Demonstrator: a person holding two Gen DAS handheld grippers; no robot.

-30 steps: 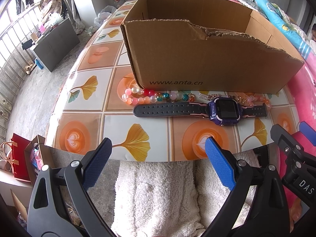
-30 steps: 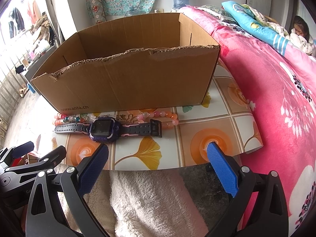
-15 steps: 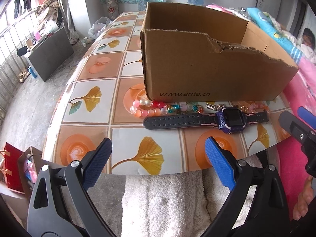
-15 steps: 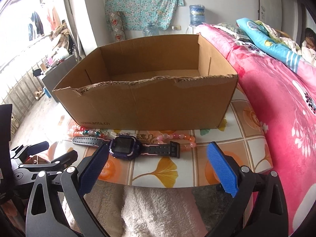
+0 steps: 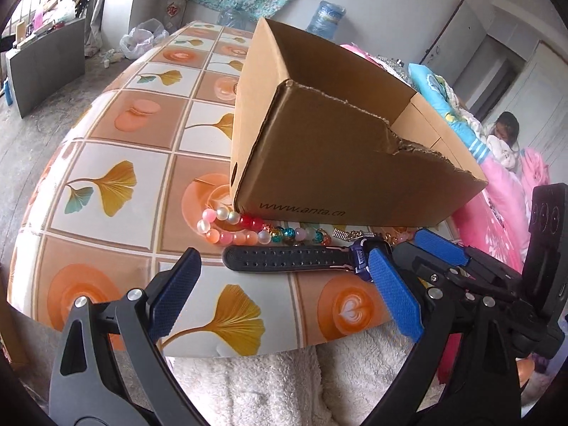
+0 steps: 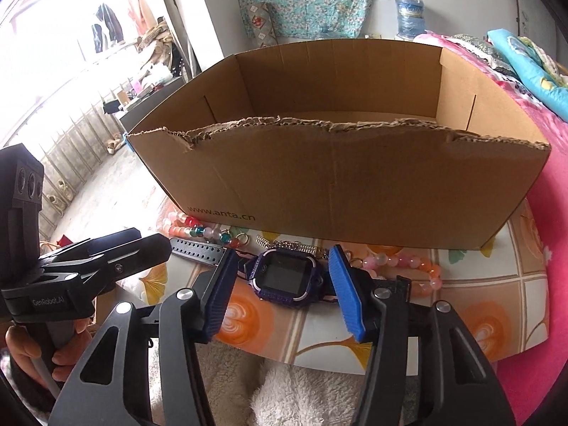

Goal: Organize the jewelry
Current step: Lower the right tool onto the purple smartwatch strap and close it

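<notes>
A purple smartwatch (image 6: 284, 277) with a black strap (image 5: 284, 261) lies flat on the tiled table (image 5: 106, 184), in front of an open cardboard box (image 6: 337, 195). My right gripper (image 6: 282, 294) straddles the watch face. Its jaws are closing, and a small gap still shows on each side of the watch. A bracelet of coloured beads (image 5: 234, 230) lies against the box's foot, with a pink and orange bead string (image 6: 408, 262) and small metal chain pieces (image 6: 284, 245) beside it. My left gripper (image 5: 284, 298) hangs open over the table's near edge, just short of the strap.
Pink bedding (image 6: 553, 213) borders the table on the right. A white fluffy cloth (image 5: 266, 383) lies below the near edge. A person (image 5: 504, 131) sits far back right. The box (image 5: 337, 163) blocks the way past the jewelry.
Both grippers have come closer to the table. The right one has moved over the watch and its jaws have narrowed around the face. The left view has swung so the box stands cornerwise.
</notes>
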